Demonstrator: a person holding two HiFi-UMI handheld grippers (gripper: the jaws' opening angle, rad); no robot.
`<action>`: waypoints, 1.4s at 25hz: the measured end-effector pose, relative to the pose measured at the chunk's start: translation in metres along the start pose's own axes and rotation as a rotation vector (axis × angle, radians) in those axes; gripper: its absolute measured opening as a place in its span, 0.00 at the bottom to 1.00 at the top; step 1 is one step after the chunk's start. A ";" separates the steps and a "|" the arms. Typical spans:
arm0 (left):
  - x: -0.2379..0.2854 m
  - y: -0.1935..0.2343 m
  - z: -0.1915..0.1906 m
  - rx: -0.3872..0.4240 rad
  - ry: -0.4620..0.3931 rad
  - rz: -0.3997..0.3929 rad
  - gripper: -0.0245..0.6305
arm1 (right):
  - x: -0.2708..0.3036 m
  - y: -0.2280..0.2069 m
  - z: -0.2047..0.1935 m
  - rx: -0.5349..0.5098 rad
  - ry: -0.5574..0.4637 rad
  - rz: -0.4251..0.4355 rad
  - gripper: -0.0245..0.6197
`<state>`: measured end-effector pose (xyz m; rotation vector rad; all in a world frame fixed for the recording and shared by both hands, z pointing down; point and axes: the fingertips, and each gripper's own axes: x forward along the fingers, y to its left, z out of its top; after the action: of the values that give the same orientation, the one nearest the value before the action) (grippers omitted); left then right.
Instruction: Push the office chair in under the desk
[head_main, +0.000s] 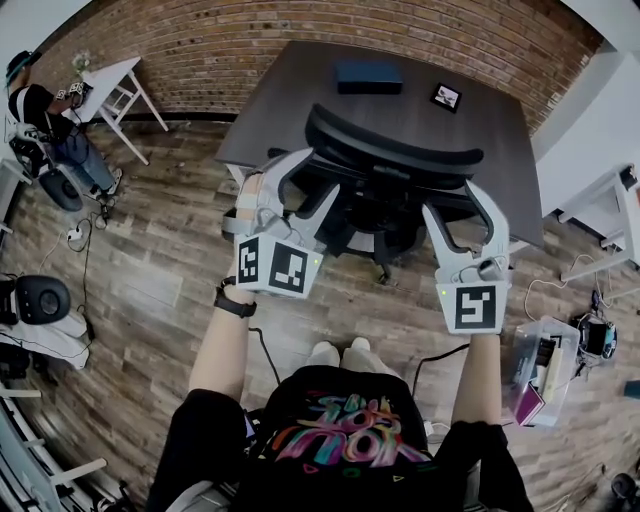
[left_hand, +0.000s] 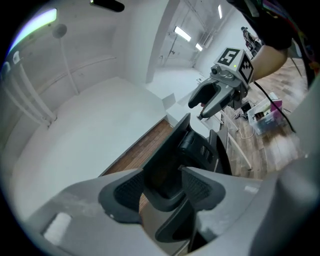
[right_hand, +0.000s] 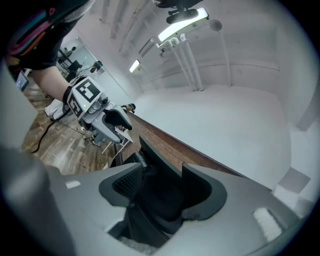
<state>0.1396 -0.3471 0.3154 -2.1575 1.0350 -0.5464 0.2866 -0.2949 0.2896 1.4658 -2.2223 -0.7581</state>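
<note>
The black office chair (head_main: 390, 152) stands with its seat partly under the dark desk (head_main: 500, 130), its backrest towards me. My left gripper (head_main: 310, 180) sits at the left end of the backrest's top edge, my right gripper (head_main: 458, 205) at the right end. In the left gripper view the backrest edge (left_hand: 170, 150) lies between the left gripper's (left_hand: 162, 189) spread pads, with a gap beside it. In the right gripper view the backrest (right_hand: 150, 172) likewise lies between the right gripper's (right_hand: 161, 194) wide pads. Both grippers are open and straddle the backrest.
On the desk lie a blue box (head_main: 368, 76) and a small framed picture (head_main: 445, 97). A brick wall (head_main: 300, 40) is behind the desk. A white folding table (head_main: 115, 85) and a seated person (head_main: 45, 120) are far left. A plastic bin (head_main: 545, 370) and cables lie on the floor at right.
</note>
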 end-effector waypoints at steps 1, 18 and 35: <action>-0.006 -0.004 -0.001 -0.021 -0.007 -0.001 0.40 | -0.003 0.004 0.002 0.020 -0.010 0.003 0.40; -0.090 -0.076 -0.026 -0.369 -0.066 -0.017 0.35 | -0.062 0.079 -0.028 0.409 -0.083 -0.011 0.24; -0.127 -0.097 -0.072 -0.733 -0.052 0.006 0.04 | -0.073 0.127 -0.050 0.573 -0.041 -0.006 0.04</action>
<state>0.0702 -0.2292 0.4248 -2.7687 1.3561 -0.0968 0.2522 -0.1995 0.4067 1.7077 -2.5986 -0.1436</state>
